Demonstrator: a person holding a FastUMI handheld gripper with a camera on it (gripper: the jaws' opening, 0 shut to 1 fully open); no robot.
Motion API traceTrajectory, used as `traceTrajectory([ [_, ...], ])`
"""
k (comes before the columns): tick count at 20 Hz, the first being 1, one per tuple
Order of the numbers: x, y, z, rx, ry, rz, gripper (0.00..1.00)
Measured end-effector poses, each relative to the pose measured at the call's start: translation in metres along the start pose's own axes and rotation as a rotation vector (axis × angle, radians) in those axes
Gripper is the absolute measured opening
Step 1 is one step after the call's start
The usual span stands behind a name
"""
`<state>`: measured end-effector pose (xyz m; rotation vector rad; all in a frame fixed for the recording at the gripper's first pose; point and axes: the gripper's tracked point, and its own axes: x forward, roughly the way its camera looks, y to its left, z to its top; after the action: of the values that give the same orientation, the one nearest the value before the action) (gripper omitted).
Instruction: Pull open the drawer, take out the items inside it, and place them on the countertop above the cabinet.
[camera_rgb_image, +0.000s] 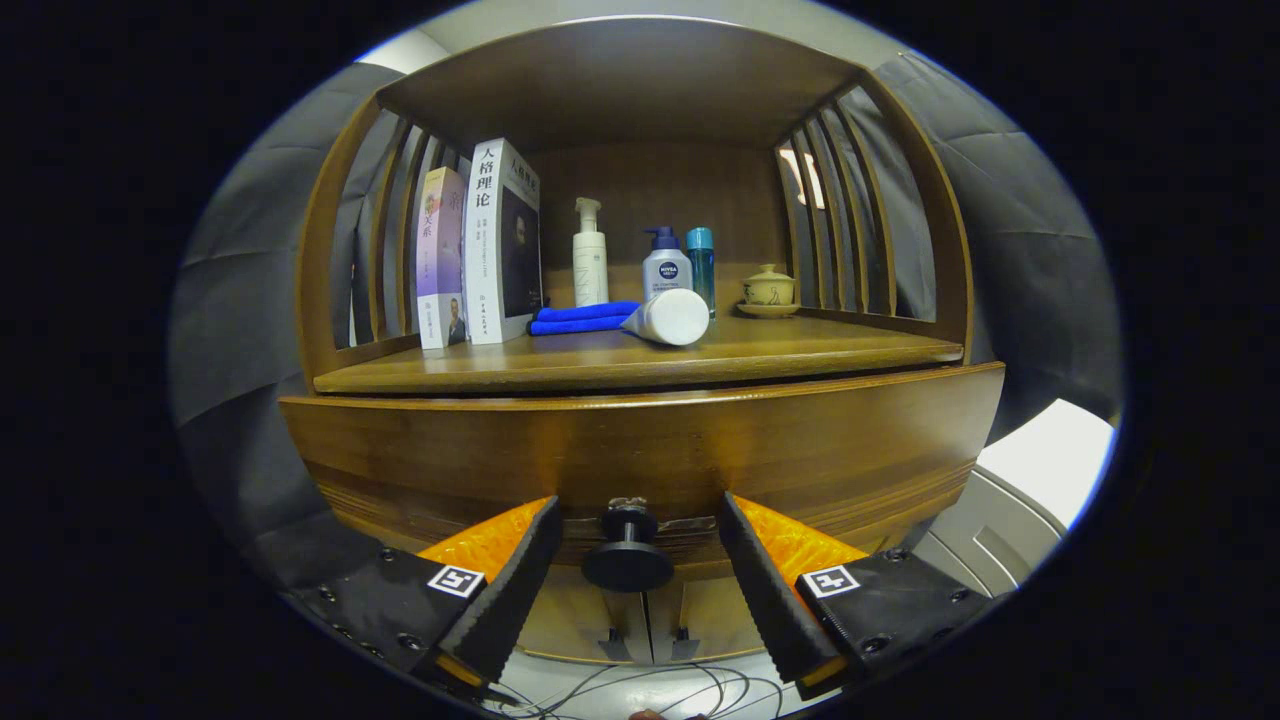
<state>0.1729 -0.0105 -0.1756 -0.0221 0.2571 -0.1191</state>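
The gripper is held wide open, nothing pinched. The drawer is shut below the countertop, and its knob is framed squarely between the fingers, stem pointing back at the gripper.

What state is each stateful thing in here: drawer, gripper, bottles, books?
Drawer: closed.
Knob: between the fingers, not gripped.
Gripper: open.
White tube: lying on its side.
Pump bottle: upright.
Books: standing.
Blue cloth: folded.
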Motion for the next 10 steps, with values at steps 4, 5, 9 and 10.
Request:
traceTrajectory([
  [4,0.017,0.001,0.004,0.006,0.016,0.001,0.99],
  [5,0.022,0.001,0.005,0.005,0.023,0.002,0.99],
  [9,0.025,0.000,0.007,-0.018,0.008,0.005,1.00],
  [10,0.026,-0.001,0.007,-0.022,0.012,0.008,1.00],
])
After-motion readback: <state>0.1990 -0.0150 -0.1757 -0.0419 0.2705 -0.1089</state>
